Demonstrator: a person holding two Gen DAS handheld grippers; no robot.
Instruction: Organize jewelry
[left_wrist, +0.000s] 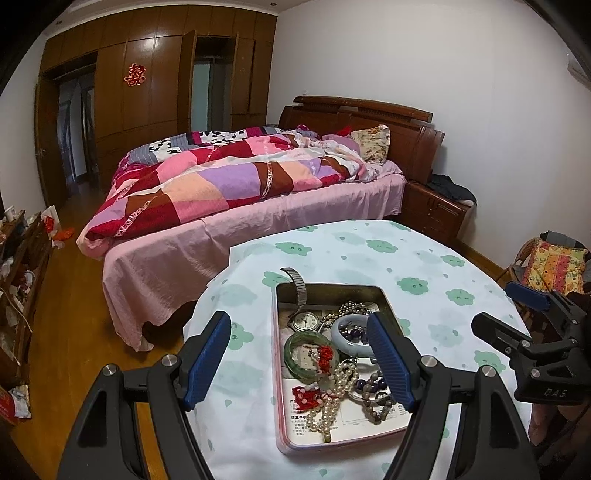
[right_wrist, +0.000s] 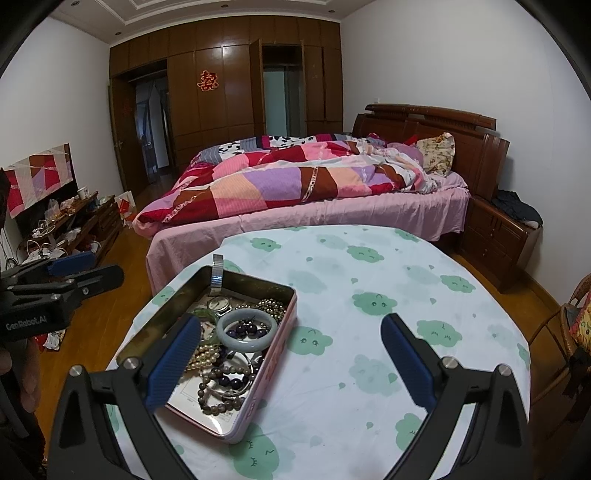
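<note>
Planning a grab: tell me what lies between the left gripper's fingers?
In the left wrist view, the open tin of jewelry, green bangle included, shows between the left gripper fingers.

An open pink-sided tin (left_wrist: 332, 291) lies flat on the surface (left_wrist: 443, 266), holding tangled jewelry: a green bangle (left_wrist: 295, 356), a pale bangle (right_wrist: 246, 329), pearl strands (left_wrist: 338, 391), a dark bead bracelet (right_wrist: 221, 391), and a wristwatch (left_wrist: 306, 320) whose metal band arches over the far rim.

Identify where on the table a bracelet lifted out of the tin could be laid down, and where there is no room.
Bare cloth lies right of the tin, between its pink wall and the table's right edge, and beyond the tin toward the bed. Inside the tin it is crowded: watch, bangles and bead strands overlap.
</note>
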